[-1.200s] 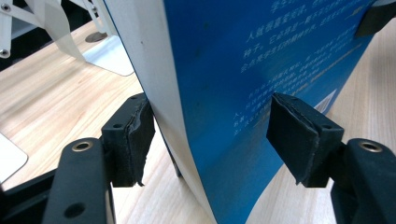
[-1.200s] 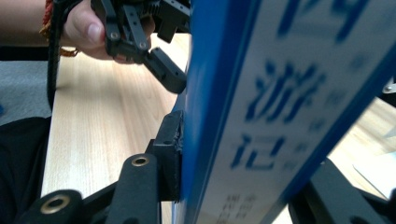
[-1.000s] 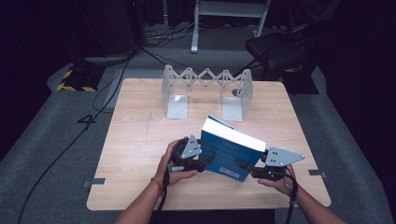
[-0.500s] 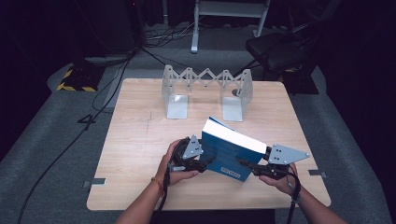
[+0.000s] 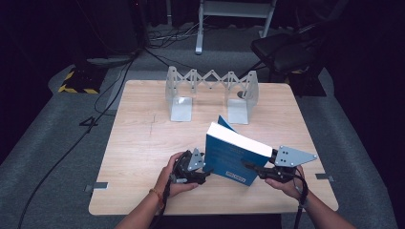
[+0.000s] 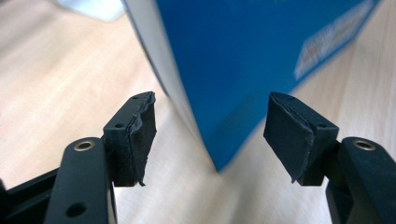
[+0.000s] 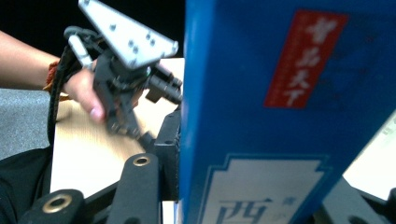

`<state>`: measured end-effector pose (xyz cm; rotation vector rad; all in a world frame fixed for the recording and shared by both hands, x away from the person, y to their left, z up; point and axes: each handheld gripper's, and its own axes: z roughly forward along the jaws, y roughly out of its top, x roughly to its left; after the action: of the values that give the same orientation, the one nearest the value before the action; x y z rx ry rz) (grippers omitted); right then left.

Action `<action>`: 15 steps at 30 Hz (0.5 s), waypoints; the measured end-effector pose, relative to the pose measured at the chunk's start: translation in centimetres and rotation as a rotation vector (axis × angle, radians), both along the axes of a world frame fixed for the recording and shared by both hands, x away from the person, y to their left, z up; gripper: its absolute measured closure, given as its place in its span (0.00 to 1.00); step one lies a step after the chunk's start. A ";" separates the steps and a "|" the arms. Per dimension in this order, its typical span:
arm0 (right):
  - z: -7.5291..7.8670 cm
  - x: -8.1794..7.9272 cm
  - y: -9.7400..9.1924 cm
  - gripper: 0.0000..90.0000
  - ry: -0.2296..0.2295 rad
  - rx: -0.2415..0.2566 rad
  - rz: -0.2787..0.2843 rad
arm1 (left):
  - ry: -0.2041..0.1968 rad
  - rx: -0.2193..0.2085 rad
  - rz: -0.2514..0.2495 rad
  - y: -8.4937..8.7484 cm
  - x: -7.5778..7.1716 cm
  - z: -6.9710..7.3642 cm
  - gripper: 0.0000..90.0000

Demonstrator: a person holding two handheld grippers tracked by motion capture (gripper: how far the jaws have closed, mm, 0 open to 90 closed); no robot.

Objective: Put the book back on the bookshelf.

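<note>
Blue book (image 5: 231,160) front and centre, standing on its lower edge near the front of the pale wooden table (image 5: 138,143), between the two hands. It's a thick paperback with a glossy blue cover, a white block of pages along the top, and a red label with white characters in the right gripper view. It leans back, its top edge tipped toward the far side, and that long top edge runs roughly left to right, dropping a little toward the right.

Right gripper (image 5: 260,171) is clamped on the book's lower right corner (its black jaw sits flush against the cover in its own view), grey three-cornered plate on top. Left gripper (image 5: 203,172) sits just beside the book's lower left corner, jaws spread apart, the corner hanging in the gap between the black foam pads (image 6: 142,135) without touching either.

Farther back on the table stands a metal expanding bookend rack (image 5: 212,93), two upright grey plates joined by a zigzag lattice.
</note>
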<state>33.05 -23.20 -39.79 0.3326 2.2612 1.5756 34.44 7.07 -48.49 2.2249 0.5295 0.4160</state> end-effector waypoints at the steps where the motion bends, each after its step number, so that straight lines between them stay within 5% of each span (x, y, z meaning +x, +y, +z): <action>1: 0.0 0.0 0.0 0.66 0.004 0.004 -0.003 | 0.005 0.021 -0.004 -0.1 -0.1 -0.5 0.38; 6: 0.3 -0.1 0.0 0.66 0.001 0.006 0.000 | 0.020 0.060 0.017 -0.7 -0.1 -1.7 0.40; 11: 0.9 -0.3 -0.1 0.66 -0.013 0.028 0.002 | -0.012 0.041 0.083 -0.9 0.2 -1.7 0.46; 15: 1.5 -0.4 -0.2 0.65 -0.020 0.036 0.003 | -0.013 0.030 0.084 -1.0 0.5 -1.7 0.43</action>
<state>32.62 -23.41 -38.33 0.3217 2.2219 1.6154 34.90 6.06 -50.17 2.2324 0.6151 0.4844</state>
